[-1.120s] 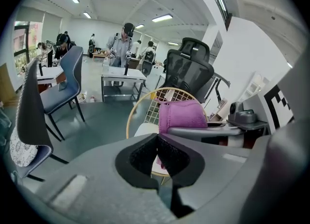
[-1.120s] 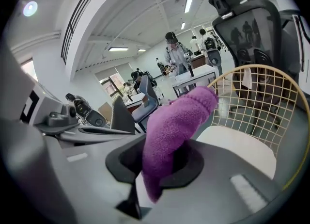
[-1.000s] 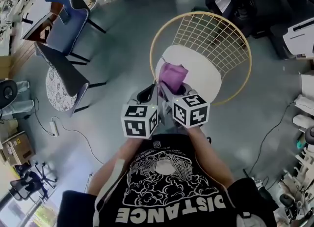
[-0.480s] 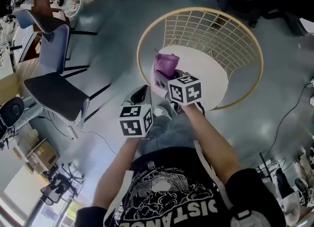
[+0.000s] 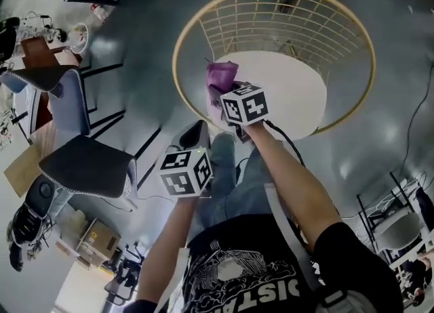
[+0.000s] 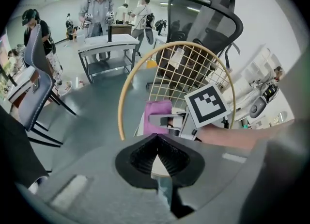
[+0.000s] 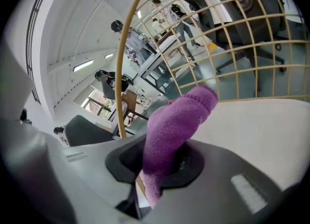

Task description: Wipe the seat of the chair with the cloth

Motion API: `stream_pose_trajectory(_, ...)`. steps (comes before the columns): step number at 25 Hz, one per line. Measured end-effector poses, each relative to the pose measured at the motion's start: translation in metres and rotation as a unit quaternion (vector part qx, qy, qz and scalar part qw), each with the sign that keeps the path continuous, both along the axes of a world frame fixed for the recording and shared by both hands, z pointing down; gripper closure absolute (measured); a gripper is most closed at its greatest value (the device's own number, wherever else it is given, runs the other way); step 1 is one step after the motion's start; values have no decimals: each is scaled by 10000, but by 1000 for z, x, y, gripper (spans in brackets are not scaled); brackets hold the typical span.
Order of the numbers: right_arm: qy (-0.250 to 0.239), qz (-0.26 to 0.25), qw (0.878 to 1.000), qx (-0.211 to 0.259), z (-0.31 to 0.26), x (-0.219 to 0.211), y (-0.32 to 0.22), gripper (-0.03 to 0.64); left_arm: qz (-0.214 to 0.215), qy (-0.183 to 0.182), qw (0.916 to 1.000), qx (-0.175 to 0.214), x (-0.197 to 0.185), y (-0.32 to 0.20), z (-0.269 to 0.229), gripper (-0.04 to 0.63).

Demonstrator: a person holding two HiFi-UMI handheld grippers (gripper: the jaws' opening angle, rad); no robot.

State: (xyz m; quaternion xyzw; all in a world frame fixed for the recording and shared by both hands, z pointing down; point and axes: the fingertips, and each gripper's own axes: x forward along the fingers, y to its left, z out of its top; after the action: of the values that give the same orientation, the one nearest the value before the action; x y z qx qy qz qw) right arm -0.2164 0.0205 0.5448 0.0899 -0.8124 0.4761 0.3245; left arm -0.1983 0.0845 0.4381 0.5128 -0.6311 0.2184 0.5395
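Cloth (image 7: 179, 126) pinched in right gripper (image 7: 162, 164) fingers, lower end hidden, left gripper (image 6: 156, 143) fingers pressed together

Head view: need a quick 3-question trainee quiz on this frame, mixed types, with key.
1. True or false: the left gripper holds the cloth.
2. The seat is: A black, B white, C blue.
3. Fill in: the right gripper is shut on the purple ___.
Key: 1 false (its jaws are together on nothing); 2 B; 3 cloth.
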Motion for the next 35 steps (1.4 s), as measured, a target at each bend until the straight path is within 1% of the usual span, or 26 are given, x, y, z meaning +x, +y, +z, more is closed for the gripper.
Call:
stream_pose_trajectory(3,25,473,9989,-2,11,3,-10,552,239,178,9995,100,6,-3,2,601)
stream_pose_trajectory(7,3,990,9951,-50,23,1,-23,552,587,325,9977,73,2,-4,12,601)
stream_pose_trajectory(12,-69,1577,9874,-99,29,16,-41,552,986,313,9946,4,6,0,25,601)
stream_pose_trajectory(16,-8,1857,9826,-31,37,36,-53,552,1194,316,9923,-26,13,1,31,601)
stream_pose_trajectory(22,23,2264,9740,82,42,64,-82,552,1278,279,9914,-62,17,3,38,601)
stream_pose_trajectory(27,286,2527,9669,195,45,108,-90,552,1360,297,9902,-104,36,7,38,601)
stream_pose_trajectory(30,421,2768,9597,260,46,137,-98,552,1459,331,9887,-66,48,3,40,601)
stream_pose_trajectory(32,566,2897,9549,321,50,149,-105,552,1513,343,9879,-57,49,-2,45,601)
stream_pose_trajectory(35,658,3087,9482,350,52,167,-112,552,1606,345,9864,-44,56,-9,50,601)
